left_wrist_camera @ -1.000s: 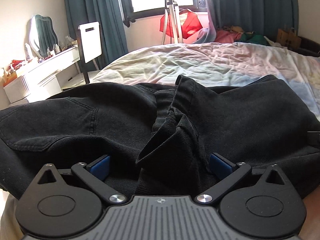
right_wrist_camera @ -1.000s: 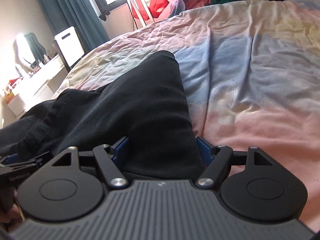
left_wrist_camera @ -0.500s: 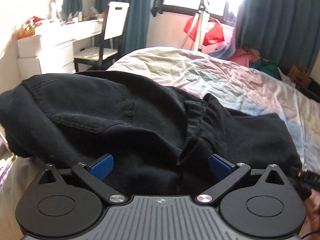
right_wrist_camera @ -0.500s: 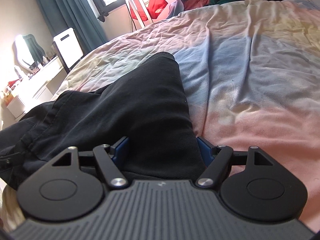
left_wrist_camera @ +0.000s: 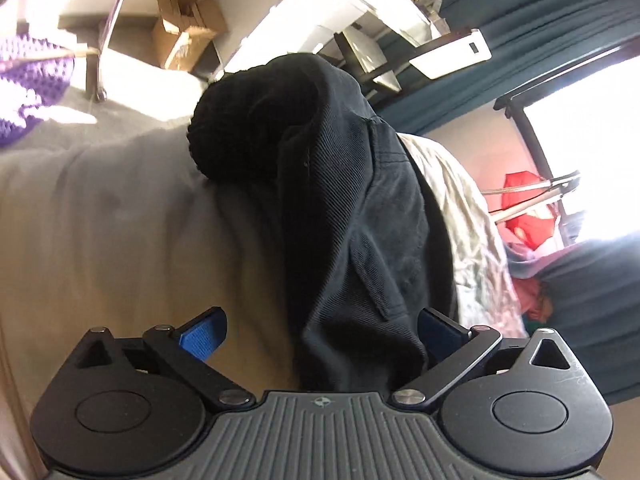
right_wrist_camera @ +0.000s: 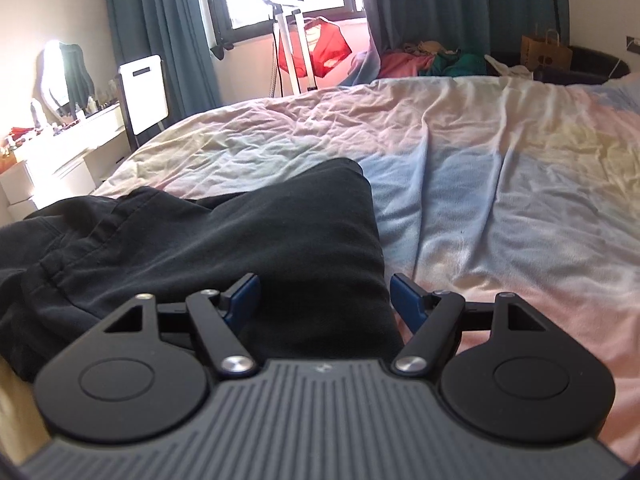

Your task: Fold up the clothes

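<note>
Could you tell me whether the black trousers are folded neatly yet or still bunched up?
Still bunched: the black trousers lie rumpled on the bed, one end draped in a heap in the left wrist view.

Left wrist view: camera sits just behind the left gripper (left_wrist_camera: 322, 334), rolled far over so the room stands tilted, looking down at close range along a black twill garment (left_wrist_camera: 352, 216) draped over the pale bedcover (left_wrist_camera: 120, 220). Right wrist view: camera sits upright behind the right gripper (right_wrist_camera: 324, 300), angled down across the pastel patchwork bedcover (right_wrist_camera: 480, 168) toward the window. Both views share the garment, the teal curtains (right_wrist_camera: 160, 20) and the red cloth on the white stand (right_wrist_camera: 324, 44).
</note>
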The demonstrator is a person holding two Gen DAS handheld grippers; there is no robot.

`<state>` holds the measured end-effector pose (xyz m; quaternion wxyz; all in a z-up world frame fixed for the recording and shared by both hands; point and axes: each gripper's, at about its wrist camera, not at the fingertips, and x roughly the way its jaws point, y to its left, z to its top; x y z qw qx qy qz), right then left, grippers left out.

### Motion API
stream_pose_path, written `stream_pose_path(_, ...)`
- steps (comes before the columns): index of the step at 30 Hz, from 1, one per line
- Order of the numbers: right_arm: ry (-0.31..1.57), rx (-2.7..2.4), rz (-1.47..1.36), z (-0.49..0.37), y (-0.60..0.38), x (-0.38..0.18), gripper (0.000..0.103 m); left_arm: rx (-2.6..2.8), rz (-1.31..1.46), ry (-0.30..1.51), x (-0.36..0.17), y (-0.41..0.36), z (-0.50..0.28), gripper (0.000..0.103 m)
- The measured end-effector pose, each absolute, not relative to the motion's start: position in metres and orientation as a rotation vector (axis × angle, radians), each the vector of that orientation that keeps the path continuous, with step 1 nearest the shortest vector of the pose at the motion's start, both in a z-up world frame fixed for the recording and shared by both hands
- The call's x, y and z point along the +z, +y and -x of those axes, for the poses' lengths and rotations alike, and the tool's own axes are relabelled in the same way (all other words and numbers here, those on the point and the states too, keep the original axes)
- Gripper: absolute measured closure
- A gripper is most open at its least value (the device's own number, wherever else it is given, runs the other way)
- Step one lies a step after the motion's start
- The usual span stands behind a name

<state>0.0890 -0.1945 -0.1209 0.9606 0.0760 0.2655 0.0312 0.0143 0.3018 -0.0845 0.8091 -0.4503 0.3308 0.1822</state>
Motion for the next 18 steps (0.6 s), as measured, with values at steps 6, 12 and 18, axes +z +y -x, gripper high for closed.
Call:
stream_pose_path(6,0.416,0.118,-0.11,-0.081,-0.177,-0.102,0.029,0.388,1.046,0.726,-0.11,0.323,-0.038,0.001)
stream_pose_path(12,0.454,0.205,-0.014,-0.094,-0.145,-0.113,0.029,0.45,1.046,0.623,-0.118,0.349,-0.062,0.013)
stream_pose_path(18,0.584,0.269,0.077,-0.102,-0.111,-0.152,0.028,0.398,0.906,0.536,-0.105,0.339,-0.09,0.083)
